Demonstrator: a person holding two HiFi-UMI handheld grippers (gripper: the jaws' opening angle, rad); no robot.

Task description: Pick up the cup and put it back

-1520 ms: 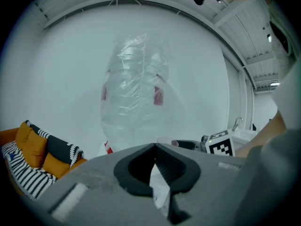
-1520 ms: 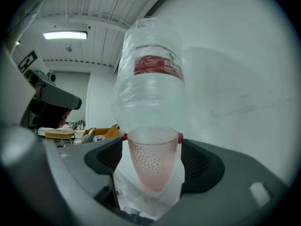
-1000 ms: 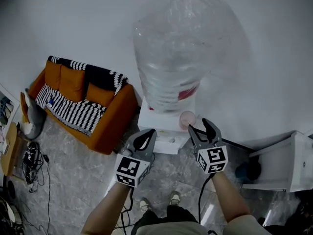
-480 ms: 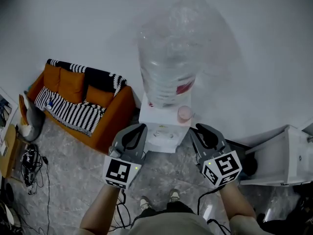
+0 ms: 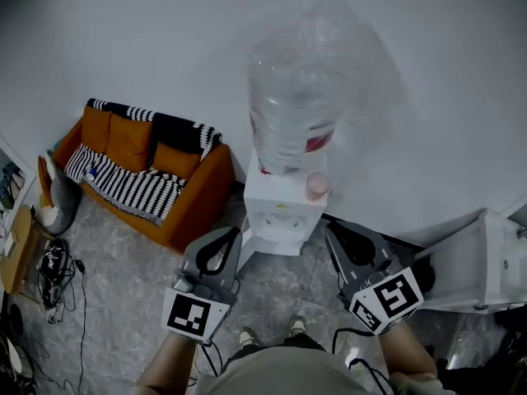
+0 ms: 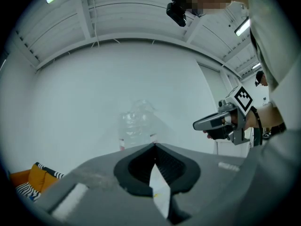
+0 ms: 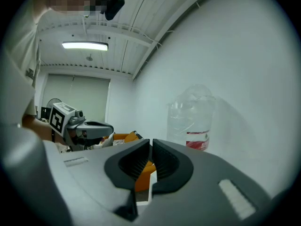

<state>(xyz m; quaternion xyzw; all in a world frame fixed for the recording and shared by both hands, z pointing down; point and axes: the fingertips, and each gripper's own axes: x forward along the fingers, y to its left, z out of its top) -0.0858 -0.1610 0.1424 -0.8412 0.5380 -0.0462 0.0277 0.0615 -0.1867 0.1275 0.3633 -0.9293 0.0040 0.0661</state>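
A small pink cup [image 5: 317, 185] stands on the top of the white water dispenser [image 5: 276, 214], beside the big clear bottle [image 5: 296, 113]. Both grippers hang low in the head view, short of the dispenser and apart from the cup. My left gripper [image 5: 234, 232] is shut with nothing in it; its tips [image 6: 154, 146] meet. My right gripper [image 5: 332, 228] is closing, its jaws nearly together [image 7: 151, 141], and nothing is between them. The bottle [image 7: 190, 121] shows ahead of the right jaws.
An orange sofa [image 5: 148, 179] with a striped blanket stands left of the dispenser. A white cabinet [image 5: 486, 262] is at the right. Cables [image 5: 53, 270] lie on the grey floor at far left. The person's feet [image 5: 272, 333] are below the grippers.
Both grippers have drawn back from the dispenser toward the person. The right jaws, wide beside the cup before, have closed. The cup stays on the dispenser.
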